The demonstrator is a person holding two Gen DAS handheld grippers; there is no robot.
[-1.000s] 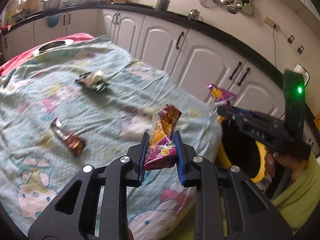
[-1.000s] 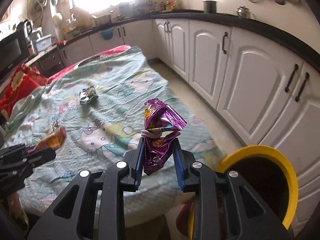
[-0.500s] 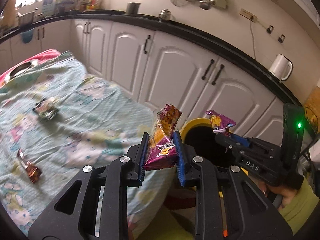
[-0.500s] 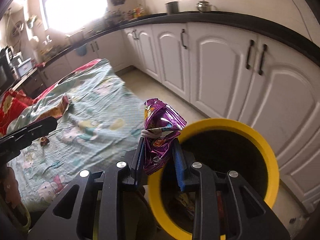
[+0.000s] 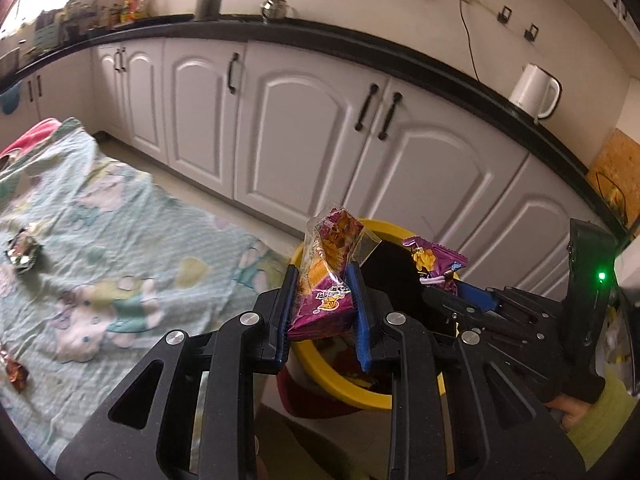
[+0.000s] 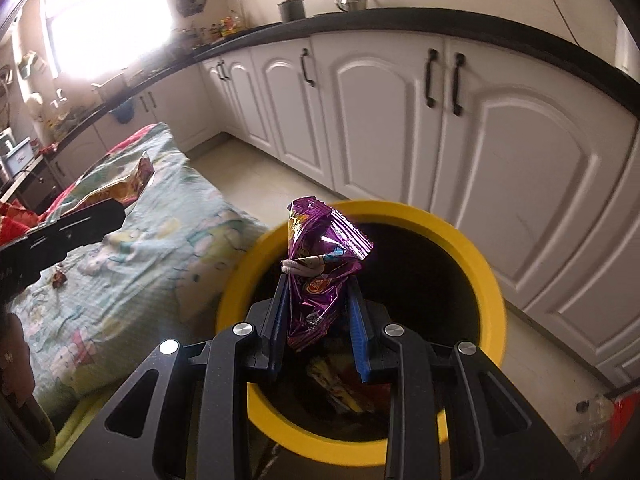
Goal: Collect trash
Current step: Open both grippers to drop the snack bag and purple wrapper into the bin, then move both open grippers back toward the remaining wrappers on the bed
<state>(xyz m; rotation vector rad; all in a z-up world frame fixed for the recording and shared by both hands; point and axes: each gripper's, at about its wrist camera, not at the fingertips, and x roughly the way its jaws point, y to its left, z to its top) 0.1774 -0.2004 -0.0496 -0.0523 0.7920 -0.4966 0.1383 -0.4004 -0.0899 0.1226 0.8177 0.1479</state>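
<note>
1. Your left gripper is clamped on an orange and purple snack packet, which stands upright between the blue pads, right over the near rim of the yellow bin.
2. Your right gripper holds a crumpled purple wrapper, though its jaws look less tightly closed; the wrapper touches the left pad and hangs over the dark mouth of the bin.
3. In the left wrist view that same wrapper shows to the right of your left gripper, sticking out of the right gripper above the bin.
4. Inside the bin, below your right gripper, lie more colourful packets.
5. To the left of both grippers is a bed with a pale green cartoon-print sheet. Two wrappers lie on it, well apart from the left gripper: a dark crumpled one far left and a brown one at the left edge, nearer you.
6. Ahead of the grippers runs a row of white cabinets with dark handles, under a black worktop.
7. On the worktop, up and to the right of the left gripper, stands a white kettle; farther left are a metal pot and a small teapot.
8. Utensils hang on the wall above. A bright window glares up and to the left of the right gripper.
</note>
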